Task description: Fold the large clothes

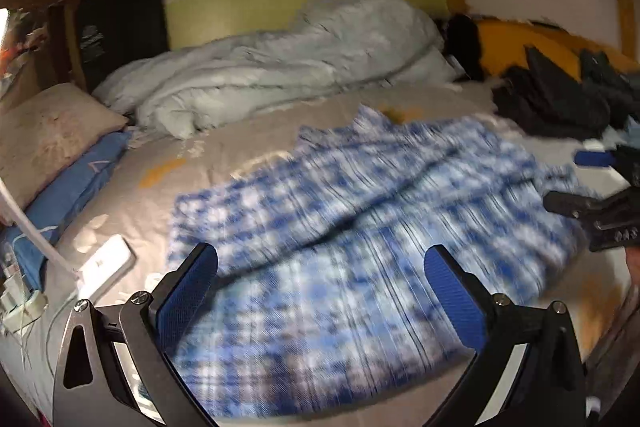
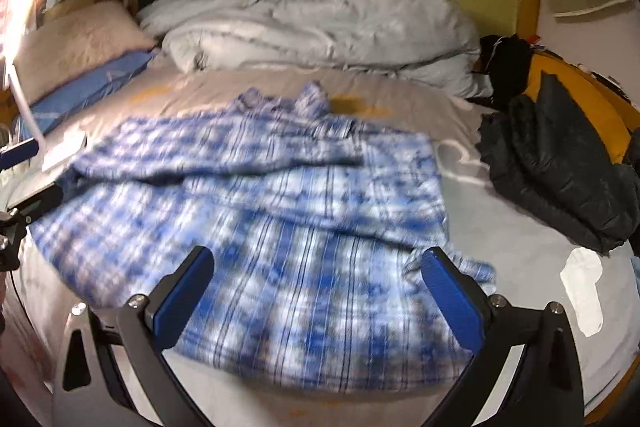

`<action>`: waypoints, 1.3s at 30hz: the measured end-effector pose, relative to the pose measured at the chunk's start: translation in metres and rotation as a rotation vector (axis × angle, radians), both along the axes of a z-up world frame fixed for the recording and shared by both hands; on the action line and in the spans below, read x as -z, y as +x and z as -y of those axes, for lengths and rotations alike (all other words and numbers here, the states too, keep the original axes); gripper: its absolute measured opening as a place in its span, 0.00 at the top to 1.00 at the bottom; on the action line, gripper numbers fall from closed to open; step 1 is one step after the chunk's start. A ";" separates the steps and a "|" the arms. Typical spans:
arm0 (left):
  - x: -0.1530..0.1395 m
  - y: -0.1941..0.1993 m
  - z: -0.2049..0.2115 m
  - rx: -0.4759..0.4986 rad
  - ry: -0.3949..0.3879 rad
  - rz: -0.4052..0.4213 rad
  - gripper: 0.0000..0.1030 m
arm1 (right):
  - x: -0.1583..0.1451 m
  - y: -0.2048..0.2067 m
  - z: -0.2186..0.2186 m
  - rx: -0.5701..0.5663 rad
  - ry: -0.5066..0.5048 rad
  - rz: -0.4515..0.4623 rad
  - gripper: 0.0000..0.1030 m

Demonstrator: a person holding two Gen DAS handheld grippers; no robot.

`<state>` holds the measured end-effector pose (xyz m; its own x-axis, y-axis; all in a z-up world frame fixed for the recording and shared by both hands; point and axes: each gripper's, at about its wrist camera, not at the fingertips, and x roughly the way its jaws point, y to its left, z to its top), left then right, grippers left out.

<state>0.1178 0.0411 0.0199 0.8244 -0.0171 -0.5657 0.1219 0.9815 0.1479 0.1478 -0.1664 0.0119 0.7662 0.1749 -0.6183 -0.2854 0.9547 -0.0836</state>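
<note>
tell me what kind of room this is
Most likely a bedroom: a bed with a rumpled duvet and pillows by the wall, and a plaid shirt spread out on it.

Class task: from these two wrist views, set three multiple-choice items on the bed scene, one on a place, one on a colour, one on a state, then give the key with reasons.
1. Where does the checked shirt lie?
A. on the bed sheet
B. on the pillow
C. on the floor

2. What colours is it?
A. red and black
B. blue and white
C. plain green

3. How do the right gripper jaws stand?
A. shut on the shirt
B. shut, empty
C. open

Key: 1 A, it is spread over the sheet; 2 B, blue-white checks show; 3 C, the pads stand wide apart, gripping nothing.
</note>
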 end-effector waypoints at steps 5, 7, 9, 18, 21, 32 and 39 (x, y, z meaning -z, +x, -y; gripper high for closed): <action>0.028 -0.006 0.020 0.064 0.092 -0.059 0.00 | 0.017 -0.002 -0.006 -0.013 -0.045 -0.037 0.00; 0.039 -0.006 0.028 0.084 0.122 -0.104 0.00 | 0.021 -0.004 -0.007 -0.018 -0.058 -0.045 0.00; 0.048 -0.009 0.035 0.118 0.128 -0.138 0.00 | 0.026 -0.008 -0.008 -0.036 -0.063 -0.057 0.00; 0.081 -0.006 0.064 0.180 0.237 -0.261 0.00 | 0.056 -0.024 -0.020 -0.176 -0.265 -0.069 0.00; 0.092 0.001 0.060 0.158 0.232 -0.302 0.00 | 0.066 -0.031 -0.028 -0.219 -0.319 -0.074 0.00; 0.092 0.027 0.012 -0.044 0.157 -0.315 0.00 | 0.072 -0.011 -0.023 -0.077 -0.365 -0.048 0.00; 0.087 0.034 -0.025 -0.168 0.107 -0.261 0.06 | 0.066 0.014 0.002 0.102 -0.388 0.008 0.00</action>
